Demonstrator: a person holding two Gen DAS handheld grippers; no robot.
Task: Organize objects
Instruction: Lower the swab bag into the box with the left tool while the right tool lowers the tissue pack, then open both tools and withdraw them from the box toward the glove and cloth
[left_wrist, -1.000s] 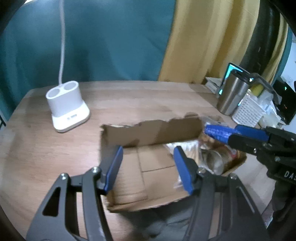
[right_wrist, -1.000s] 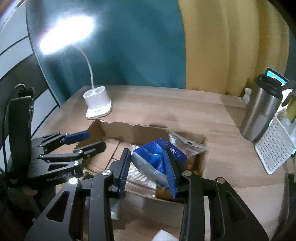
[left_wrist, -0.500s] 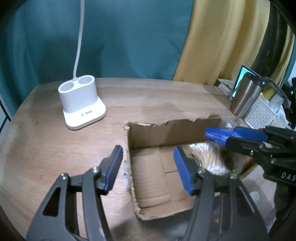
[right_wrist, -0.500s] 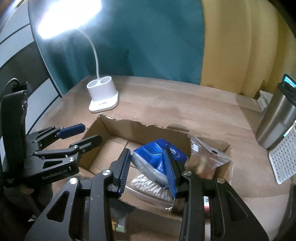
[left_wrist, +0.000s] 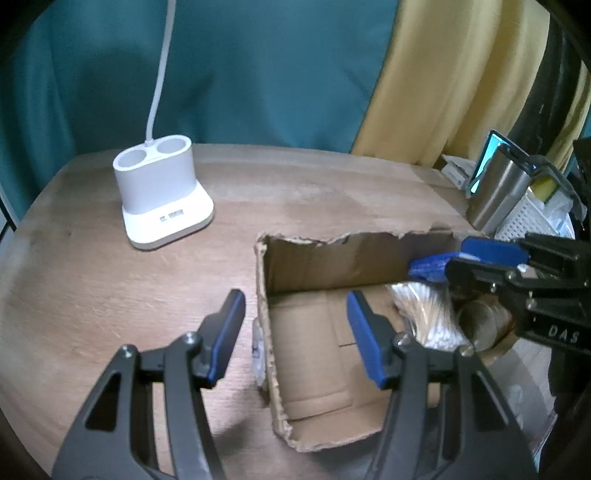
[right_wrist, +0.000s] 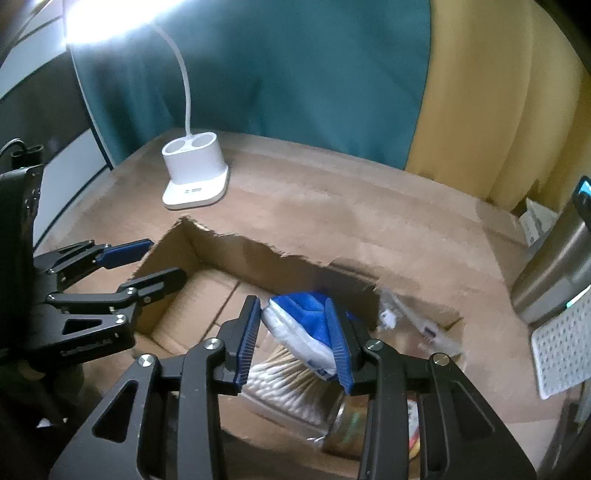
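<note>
the right gripper (right_wrist: 295, 336) is clamped on a blue and white soft pack (right_wrist: 301, 328), its 2 blue pads pressing the pack's sides, and holds it over the open cardboard box (right_wrist: 207, 291) near the box's right end. under the pack, inside the box, lie a bundle of cotton swabs (right_wrist: 280, 380), a clear plastic bag (right_wrist: 413, 321) against the far right wall, and a jar-like thing, too blurred to name. the box's left half shows bare cardboard floor.

the left gripper (left_wrist: 295, 325) stands with its jaws apart and nothing between the pads; 1 finger is outside the box's left wall (left_wrist: 264, 295), the other over the box floor.

the box sits toward the near edge of the wooden table (left_wrist: 110, 277). a white lamp base (left_wrist: 162, 192) stands toward the far left corner, and a steel tumbler (right_wrist: 554, 277) and a white perforated basket (right_wrist: 561, 343) are at the right edge.
</note>
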